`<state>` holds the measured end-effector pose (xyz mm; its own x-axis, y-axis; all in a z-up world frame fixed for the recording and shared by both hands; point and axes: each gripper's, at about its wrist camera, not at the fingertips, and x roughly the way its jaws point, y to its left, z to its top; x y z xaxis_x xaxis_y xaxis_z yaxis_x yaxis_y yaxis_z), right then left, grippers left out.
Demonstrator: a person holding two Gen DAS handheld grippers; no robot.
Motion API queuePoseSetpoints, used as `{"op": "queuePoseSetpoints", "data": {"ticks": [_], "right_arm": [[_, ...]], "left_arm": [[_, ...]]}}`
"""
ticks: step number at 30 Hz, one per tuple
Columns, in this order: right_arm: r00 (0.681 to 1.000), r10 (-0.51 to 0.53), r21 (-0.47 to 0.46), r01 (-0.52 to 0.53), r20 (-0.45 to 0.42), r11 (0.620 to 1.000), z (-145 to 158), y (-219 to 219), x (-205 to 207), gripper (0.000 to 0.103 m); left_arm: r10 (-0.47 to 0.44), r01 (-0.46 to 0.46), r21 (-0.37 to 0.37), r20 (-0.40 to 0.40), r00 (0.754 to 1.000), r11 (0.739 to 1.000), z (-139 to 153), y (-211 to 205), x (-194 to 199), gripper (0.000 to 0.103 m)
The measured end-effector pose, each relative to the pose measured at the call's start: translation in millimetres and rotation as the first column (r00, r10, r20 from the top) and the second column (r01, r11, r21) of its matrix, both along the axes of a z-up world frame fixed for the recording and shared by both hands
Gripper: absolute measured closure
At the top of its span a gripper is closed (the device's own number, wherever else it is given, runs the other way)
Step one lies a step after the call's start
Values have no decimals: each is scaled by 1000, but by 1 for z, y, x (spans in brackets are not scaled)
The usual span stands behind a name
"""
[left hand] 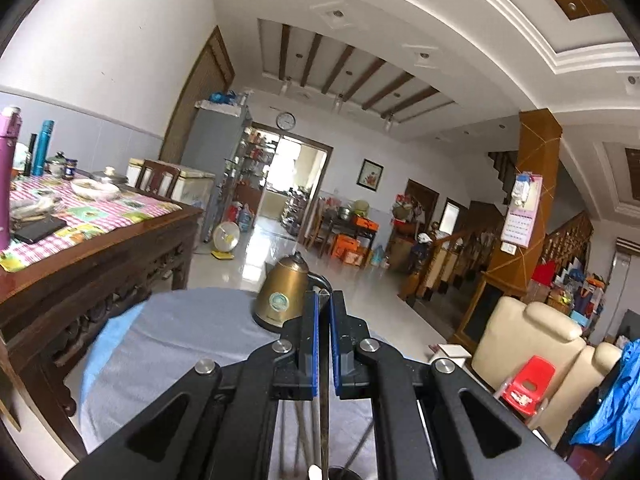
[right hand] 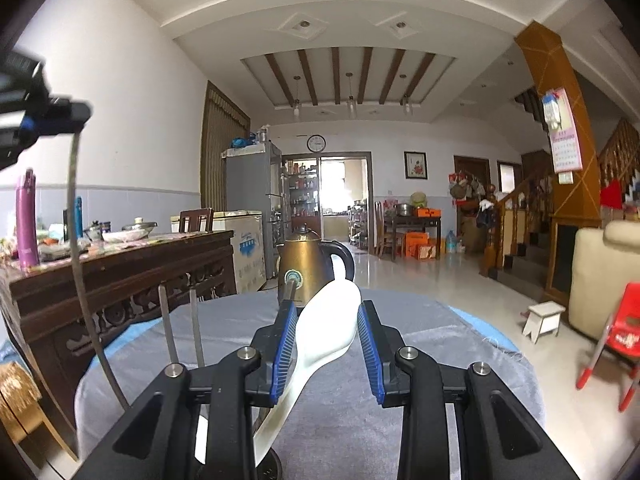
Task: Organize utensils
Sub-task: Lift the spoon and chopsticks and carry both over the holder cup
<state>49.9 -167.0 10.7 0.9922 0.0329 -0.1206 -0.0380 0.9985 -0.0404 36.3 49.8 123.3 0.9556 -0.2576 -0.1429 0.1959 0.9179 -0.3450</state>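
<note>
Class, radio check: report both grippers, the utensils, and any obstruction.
Left gripper shut on a thin metal utensil. Right gripper around white spoon. Kettle ahead on table.

Daylight floods in through the far doorway [left hand: 298,176], blown out white, with glare streaking the glossy floor [left hand: 276,248]. Both views bow strongly, corners black from 10 to 2 o'clock. The left gripper [right hand: 76,114] at 9 o'clock is blurred.
</note>
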Motion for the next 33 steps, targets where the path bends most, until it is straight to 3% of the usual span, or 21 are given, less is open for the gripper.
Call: {"op": "queuePoseSetpoints", "data": {"ticks": [15,33], "right_arm": [[1000,31,-53,-31,-4,998,-18,8,-3,69],[996,85,-95,-84,3,992,-25,15,-20,69]], "left_arm": [[-13,9,-37,-86,996,999,-44,-3,8,98],[-26,21,-43,-109,994,999,-50,-3,-2,98]]}}
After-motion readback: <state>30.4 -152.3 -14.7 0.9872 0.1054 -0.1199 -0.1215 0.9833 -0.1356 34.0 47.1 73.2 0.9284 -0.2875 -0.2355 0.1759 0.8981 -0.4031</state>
